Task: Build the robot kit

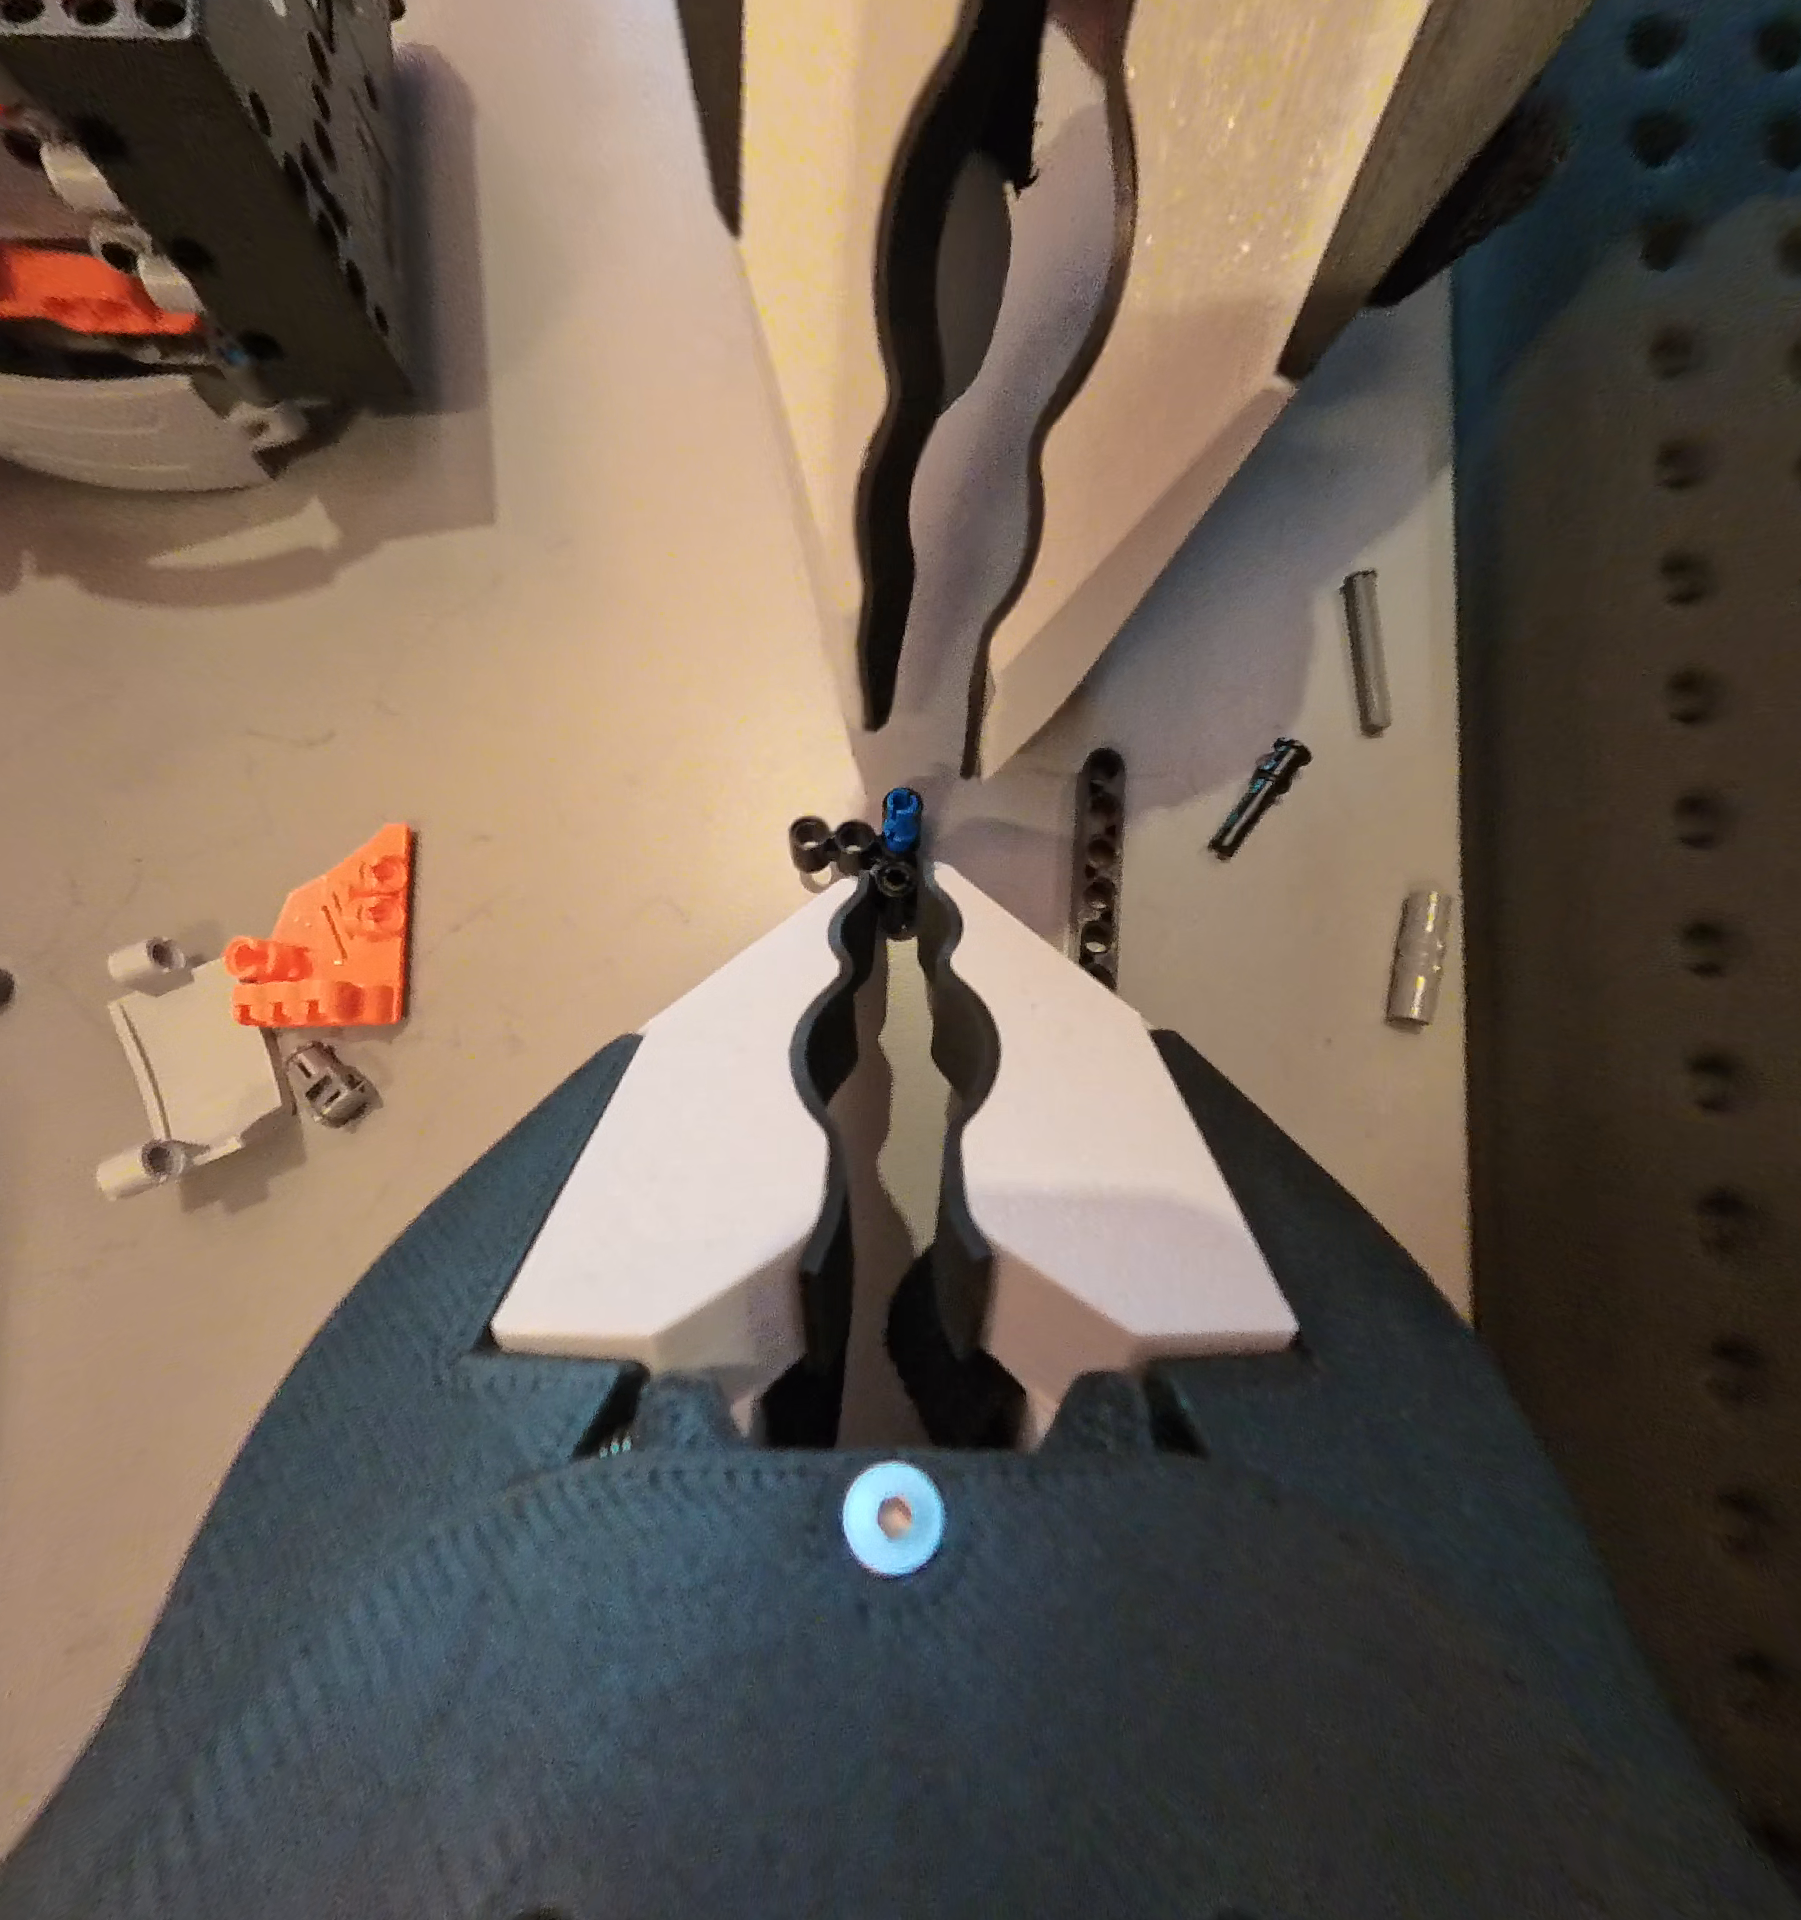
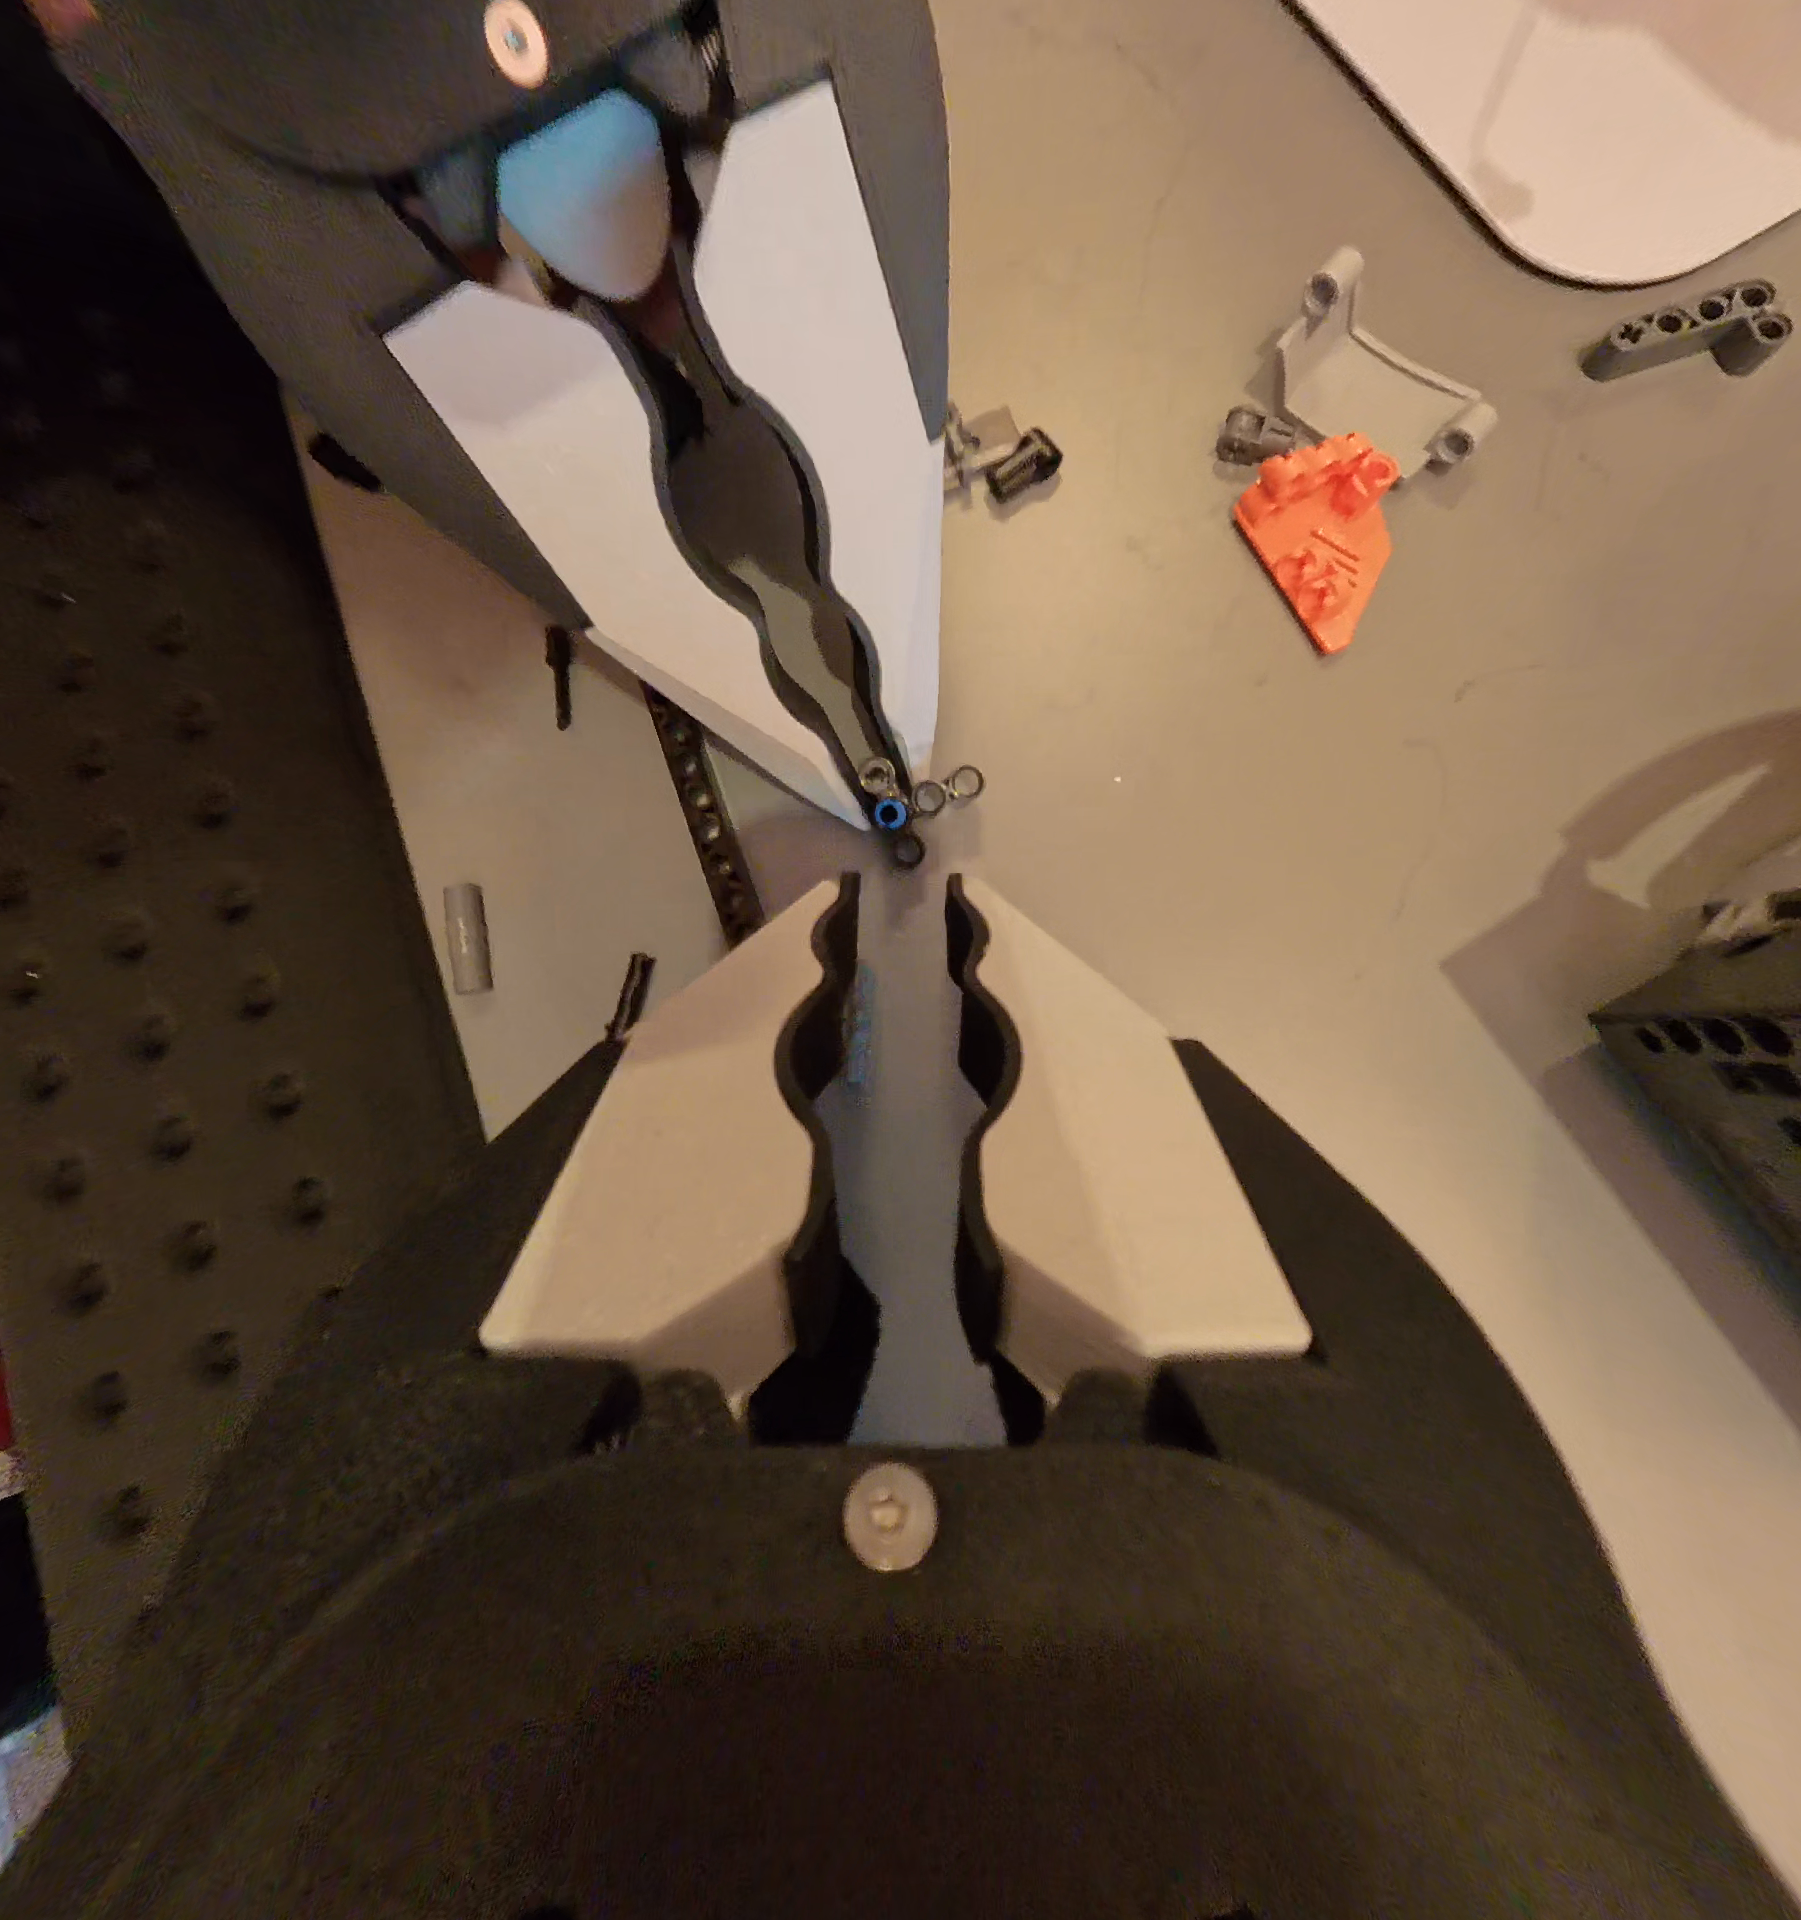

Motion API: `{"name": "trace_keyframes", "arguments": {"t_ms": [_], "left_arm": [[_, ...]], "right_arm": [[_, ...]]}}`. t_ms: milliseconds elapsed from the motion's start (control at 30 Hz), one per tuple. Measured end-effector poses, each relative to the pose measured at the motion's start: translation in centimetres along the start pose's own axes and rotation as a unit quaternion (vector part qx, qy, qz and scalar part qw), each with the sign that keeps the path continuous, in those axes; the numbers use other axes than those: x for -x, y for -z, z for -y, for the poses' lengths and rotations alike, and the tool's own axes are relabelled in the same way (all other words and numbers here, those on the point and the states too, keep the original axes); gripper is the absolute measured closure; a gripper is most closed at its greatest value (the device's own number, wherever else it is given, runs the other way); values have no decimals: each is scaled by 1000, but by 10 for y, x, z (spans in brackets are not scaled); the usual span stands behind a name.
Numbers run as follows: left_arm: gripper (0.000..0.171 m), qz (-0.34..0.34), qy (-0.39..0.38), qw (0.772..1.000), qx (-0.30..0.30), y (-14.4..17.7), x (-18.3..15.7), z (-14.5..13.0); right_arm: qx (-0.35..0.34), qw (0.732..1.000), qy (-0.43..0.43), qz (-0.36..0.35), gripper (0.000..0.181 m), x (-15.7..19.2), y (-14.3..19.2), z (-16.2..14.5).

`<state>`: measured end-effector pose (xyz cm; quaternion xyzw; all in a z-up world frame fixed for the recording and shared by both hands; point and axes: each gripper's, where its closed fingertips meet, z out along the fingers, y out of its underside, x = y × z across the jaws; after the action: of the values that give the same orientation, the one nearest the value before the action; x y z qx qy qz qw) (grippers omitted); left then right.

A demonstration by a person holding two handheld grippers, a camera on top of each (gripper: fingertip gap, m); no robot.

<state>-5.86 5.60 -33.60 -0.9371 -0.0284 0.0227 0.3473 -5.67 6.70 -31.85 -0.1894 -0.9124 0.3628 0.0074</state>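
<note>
Your left tongs (image 1: 897, 914) apparently grip the black connector (image 1: 854, 844) with its blue pin (image 1: 902, 816) mid-surface; right tongs (image 2: 903, 883) hover released.

Spread over a grey table (image 1: 584, 644): an orange wedge plate (image 1: 340, 935) touching a grey curved panel (image 1: 195, 1070), a dark grey pin (image 1: 330, 1086) just beside the panel's lower corner. Farther right, a black holed beam (image 1: 1102, 862), a black pin (image 1: 1257, 798), a grey rod (image 1: 1365, 649) and a grey sleeve (image 1: 1423, 961), all lying apart near the edge of a dark perforated mat (image 1: 1654, 935). Elsewhere a big dark block with holes (image 1: 252, 177), a white tray (image 2: 1602, 104) with rounded corners, and near it a grey L-shaped beam (image 2: 1696, 327).
</note>
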Motion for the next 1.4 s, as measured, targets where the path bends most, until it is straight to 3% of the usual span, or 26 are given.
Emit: {"name": "trace_keyframes", "arguments": {"t_ms": [800,1033,1400], "left_arm": [[159,20,-2,1000,4,-1,0,0],[149,33,0,999,7,4,1,-3],[145,58,38,998,-2,46,4,-18]], "right_arm": [[29,999,20,-11,179,5,-13,-12],[17,1000,4,1,164,8,-10,-9],[7,1000,-8,0,163,8,3,-7]]}}
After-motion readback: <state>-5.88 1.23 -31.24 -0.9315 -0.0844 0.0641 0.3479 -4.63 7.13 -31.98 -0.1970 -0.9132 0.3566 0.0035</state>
